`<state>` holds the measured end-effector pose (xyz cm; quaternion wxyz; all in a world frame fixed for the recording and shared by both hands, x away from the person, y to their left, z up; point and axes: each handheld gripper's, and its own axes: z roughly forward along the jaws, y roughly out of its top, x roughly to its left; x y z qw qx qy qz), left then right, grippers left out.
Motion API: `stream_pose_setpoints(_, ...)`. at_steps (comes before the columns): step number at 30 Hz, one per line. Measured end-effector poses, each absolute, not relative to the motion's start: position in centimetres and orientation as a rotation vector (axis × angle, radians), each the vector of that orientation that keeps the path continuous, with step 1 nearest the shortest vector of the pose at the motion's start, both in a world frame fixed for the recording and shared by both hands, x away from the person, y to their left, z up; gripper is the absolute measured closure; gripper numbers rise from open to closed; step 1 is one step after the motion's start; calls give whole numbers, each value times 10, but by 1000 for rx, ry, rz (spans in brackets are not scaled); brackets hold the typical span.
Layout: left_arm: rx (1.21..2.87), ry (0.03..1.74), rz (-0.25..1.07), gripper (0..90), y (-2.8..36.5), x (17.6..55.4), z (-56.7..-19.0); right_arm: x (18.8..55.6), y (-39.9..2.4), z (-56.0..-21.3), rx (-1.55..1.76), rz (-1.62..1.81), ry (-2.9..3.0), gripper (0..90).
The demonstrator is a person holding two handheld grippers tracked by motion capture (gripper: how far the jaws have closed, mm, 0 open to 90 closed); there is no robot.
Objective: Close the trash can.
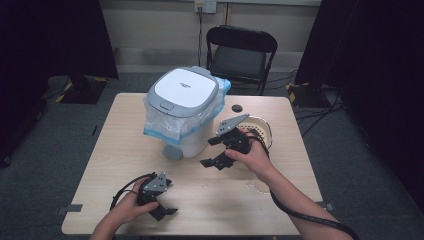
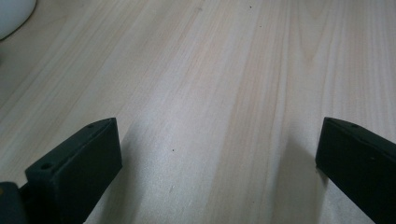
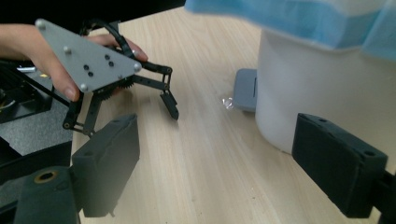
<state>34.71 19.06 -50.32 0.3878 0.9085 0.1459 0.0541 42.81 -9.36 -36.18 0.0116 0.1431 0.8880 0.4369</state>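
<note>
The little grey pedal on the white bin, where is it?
In the high view the grey pedal sticks out at the foot of the white bin, on the table, left of the right tongs.

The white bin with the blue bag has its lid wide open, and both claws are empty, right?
Not quite. The bin has its lid shut flat on top, as the high view shows. The rest holds: the left claw and the right claw are both open with nothing between them.

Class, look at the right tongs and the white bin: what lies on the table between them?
Nothing: in the right gripper view, bare wood separates the right tongs from the white bin.
</note>
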Motion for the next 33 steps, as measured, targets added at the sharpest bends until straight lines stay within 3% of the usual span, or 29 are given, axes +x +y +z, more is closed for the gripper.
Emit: stream_pose_setpoints(33, 2314, 371, 139, 0, 190, 347, -503, 407, -82, -414, 380, 1319, 2837, 148)
